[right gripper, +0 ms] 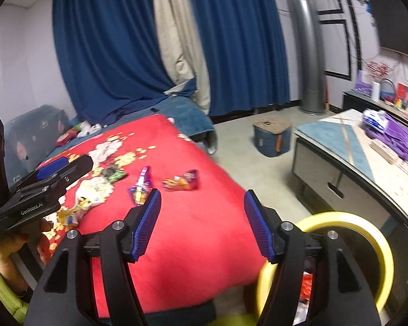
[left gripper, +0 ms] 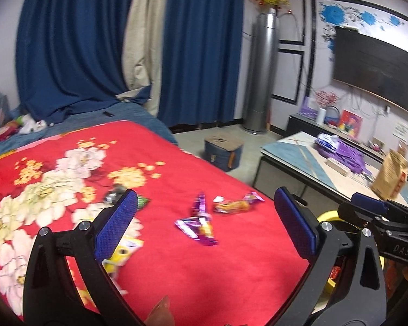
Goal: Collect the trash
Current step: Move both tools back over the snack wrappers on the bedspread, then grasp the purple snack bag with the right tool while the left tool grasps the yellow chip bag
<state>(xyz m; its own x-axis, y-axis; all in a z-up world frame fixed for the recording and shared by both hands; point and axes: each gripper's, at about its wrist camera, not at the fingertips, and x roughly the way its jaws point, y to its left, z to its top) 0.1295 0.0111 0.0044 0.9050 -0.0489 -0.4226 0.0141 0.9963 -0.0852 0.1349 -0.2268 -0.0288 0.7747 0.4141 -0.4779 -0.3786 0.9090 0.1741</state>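
Note:
Several snack wrappers lie on the red flowered blanket (left gripper: 231,258): a purple one (left gripper: 200,225), an orange one (left gripper: 232,206), a green-black one (left gripper: 117,194) and a yellow-white one (left gripper: 125,250). My left gripper (left gripper: 206,198) hovers over them, open wide and holding nothing. My right gripper (right gripper: 202,198) is open and empty above the blanket's near corner, with the purple wrapper (right gripper: 141,187) and the orange wrapper (right gripper: 181,182) ahead of it. A yellow-rimmed bin (right gripper: 367,228) stands beside the bed below the right gripper, with red trash (right gripper: 306,285) inside.
A low coffee table (left gripper: 299,152) stands right of the bed with a purple bag (left gripper: 345,154) and a brown paper bag (left gripper: 391,174) on it. A blue box (left gripper: 223,152) sits on the floor. Blue curtains and a grey tower unit (left gripper: 261,68) stand behind.

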